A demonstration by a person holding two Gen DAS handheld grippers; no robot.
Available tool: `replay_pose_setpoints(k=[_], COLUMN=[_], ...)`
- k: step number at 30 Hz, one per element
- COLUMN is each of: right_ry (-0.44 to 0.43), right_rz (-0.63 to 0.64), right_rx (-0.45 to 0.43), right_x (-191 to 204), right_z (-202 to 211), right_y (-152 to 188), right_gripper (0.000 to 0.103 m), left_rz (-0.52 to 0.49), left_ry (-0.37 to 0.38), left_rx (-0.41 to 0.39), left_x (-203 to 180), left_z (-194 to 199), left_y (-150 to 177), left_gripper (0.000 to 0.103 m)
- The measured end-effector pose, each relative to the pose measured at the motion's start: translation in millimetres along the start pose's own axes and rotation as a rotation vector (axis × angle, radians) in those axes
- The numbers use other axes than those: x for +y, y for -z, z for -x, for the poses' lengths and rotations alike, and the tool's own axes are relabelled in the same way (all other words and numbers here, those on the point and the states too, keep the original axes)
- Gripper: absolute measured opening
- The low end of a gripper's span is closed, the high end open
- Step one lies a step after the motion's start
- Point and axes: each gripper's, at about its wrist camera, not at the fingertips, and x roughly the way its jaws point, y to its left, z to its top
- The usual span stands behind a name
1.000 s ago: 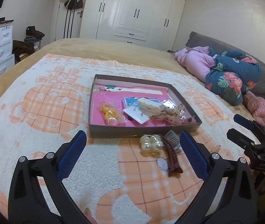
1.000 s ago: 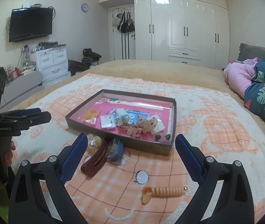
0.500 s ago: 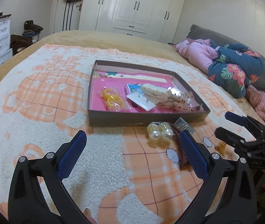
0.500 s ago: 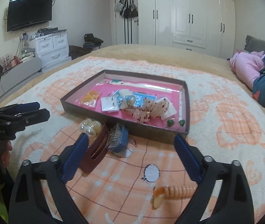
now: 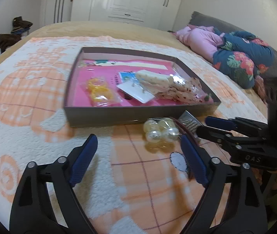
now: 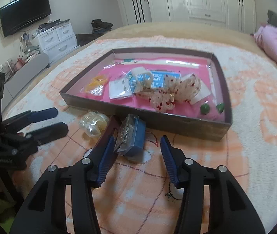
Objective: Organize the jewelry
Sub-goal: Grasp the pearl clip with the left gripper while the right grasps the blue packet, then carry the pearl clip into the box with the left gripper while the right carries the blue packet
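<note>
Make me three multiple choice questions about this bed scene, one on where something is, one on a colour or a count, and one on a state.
1. Where does the bag of pearl beads lie?
A. inside the tray
B. on the blanket, outside the tray's near wall
C. on the pink clothes

2. How many green beads lie in the tray's right near corner?
A. two
B. four
C. none

3. How is the right claw?
A. shut on the maroon hair clip
B. shut and empty
C. open, around the blue-backed packet

Answers:
1 B: the bag rests on the blanket in front of the tray wall.
2 A: two green beads show on the pink lining.
3 C: its fingers stand apart on either side of the packet, holding nothing.
</note>
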Motion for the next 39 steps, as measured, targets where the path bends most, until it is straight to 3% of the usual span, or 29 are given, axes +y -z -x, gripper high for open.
replay_pose_setpoints(k=[6,9,16,22,39], right_ry=[-0.080,-0.116,-0.095,-0.059,-0.056], right_rz=[-0.063,-0.087,-0.074,-0.080,-0.055], right_rx=[0.035,0.047,-0.001,-0.036,-0.077], right_x=[-6,-8,-11,-20,-10], right_z=[-12,-16,0,16,40], right_y=[-5,-6,-4,-2,3], right_gripper=[0.039,0.029,0.026,0.026,0.026], left_rz=[-0.014,-0.009,0.003,-0.004,0.019], left_ry=[0.019,0.028,0.070,0.104,0.111], left_rx=[0.034,0.044,0.072,0.087,0.065], left_x=[-5,-4,-6,-13,-11], left_z=[-15,-21,-33,-40,-30], left_y=[-2,-4,-6,-7,-5], left_gripper=[0.070,0.067,0.061,0.044,0.042])
